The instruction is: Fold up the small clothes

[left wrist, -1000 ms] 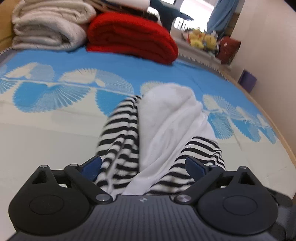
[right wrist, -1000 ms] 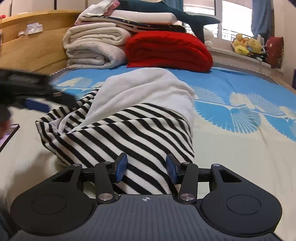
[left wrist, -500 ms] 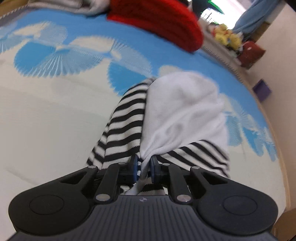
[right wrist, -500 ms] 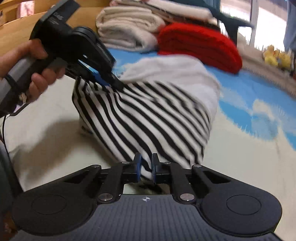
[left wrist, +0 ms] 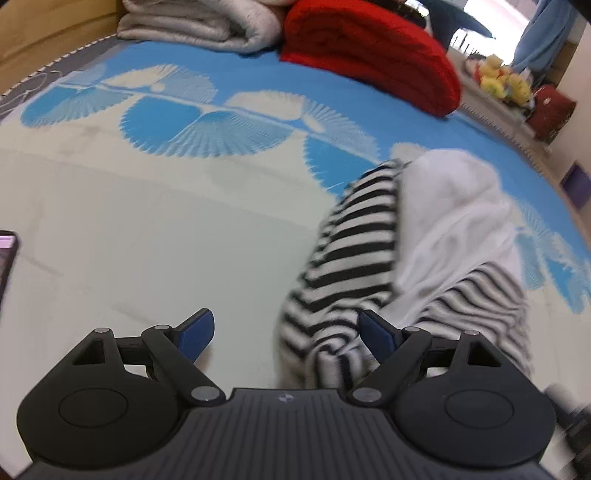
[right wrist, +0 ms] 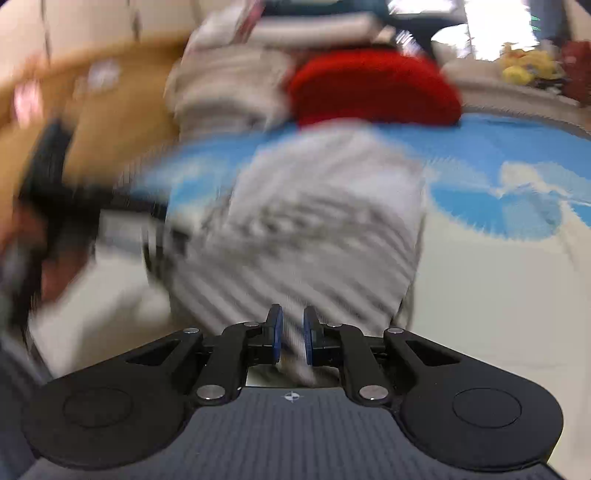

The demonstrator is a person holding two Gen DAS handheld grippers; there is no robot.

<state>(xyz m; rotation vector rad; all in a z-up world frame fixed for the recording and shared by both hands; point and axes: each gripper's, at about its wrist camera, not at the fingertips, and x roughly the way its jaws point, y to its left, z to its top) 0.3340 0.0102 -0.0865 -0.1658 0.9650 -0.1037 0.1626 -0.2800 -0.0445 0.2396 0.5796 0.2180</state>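
On a bed spread with a blue-and-cream fan-patterned cover, we work a black-and-white striped garment with a white lining. It lies in a heap toward the right in the left wrist view. Our left gripper has its jaws spreading wide; a striped edge sits between them against the right pad, and the left pad is clear of cloth. Our right gripper has its jaws clenched on the near edge of the garment, seen through heavy blur. A hand carrying the left gripper shows at the left of that view. Behind the garment, a folded red blanket lies beside a stack of pale folded blankets at the head of the bed.
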